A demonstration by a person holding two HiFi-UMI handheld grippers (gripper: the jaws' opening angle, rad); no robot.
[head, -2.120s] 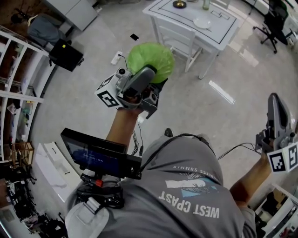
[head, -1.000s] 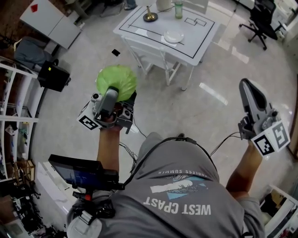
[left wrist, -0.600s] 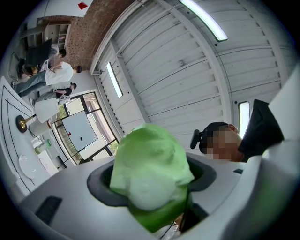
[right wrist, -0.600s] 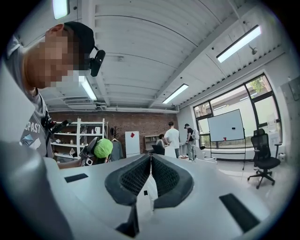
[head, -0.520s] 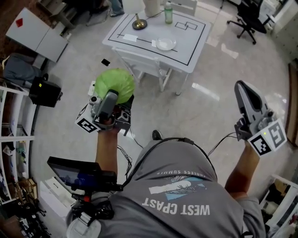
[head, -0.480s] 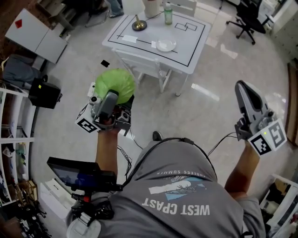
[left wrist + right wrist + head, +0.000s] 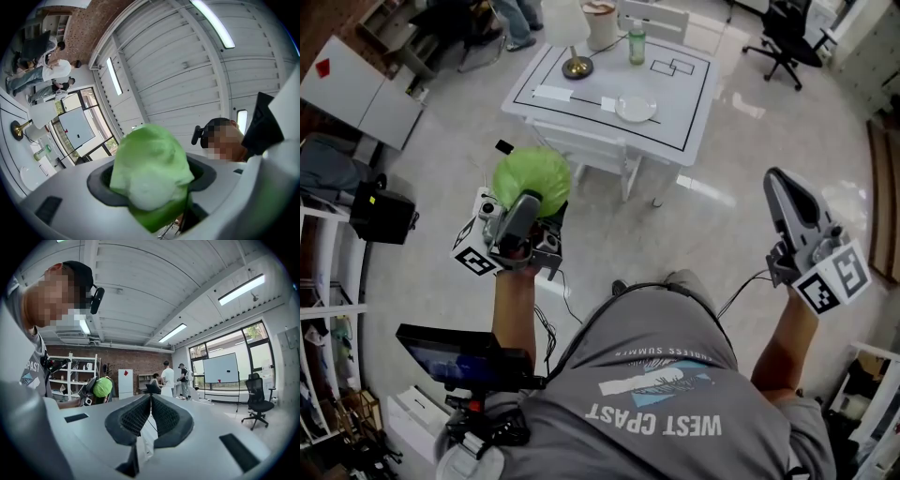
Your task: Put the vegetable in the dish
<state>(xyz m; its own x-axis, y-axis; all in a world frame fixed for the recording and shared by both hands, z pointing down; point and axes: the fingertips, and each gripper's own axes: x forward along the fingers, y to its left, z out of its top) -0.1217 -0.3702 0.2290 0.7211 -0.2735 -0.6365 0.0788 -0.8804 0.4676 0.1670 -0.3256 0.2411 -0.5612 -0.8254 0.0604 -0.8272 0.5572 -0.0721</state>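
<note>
A round green leafy vegetable point(image 7: 531, 175) point(image 7: 152, 173) sits between the jaws of my left gripper point(image 7: 525, 192) point(image 7: 150, 185), which is shut on it and holds it up in the air at the left of the head view. The same vegetable point(image 7: 102, 386) shows small and far off in the right gripper view. My right gripper point(image 7: 787, 192) point(image 7: 150, 416) is raised at the right, its jaws shut on nothing. A white dish point(image 7: 636, 109) lies on a white table point(image 7: 675, 103) several steps ahead.
On the table stand a brass item point(image 7: 576, 67), a green bottle point(image 7: 637, 44) and a white container point(image 7: 601, 19). A black office chair point(image 7: 780, 37) is at the back right, a black box point(image 7: 382, 213) and shelves point(image 7: 328, 309) at the left. People stand beyond the table.
The table with the dish has come closer and lower in the head view over the last two seconds. Both grippers keep their poses, the left still holding the vegetable.
</note>
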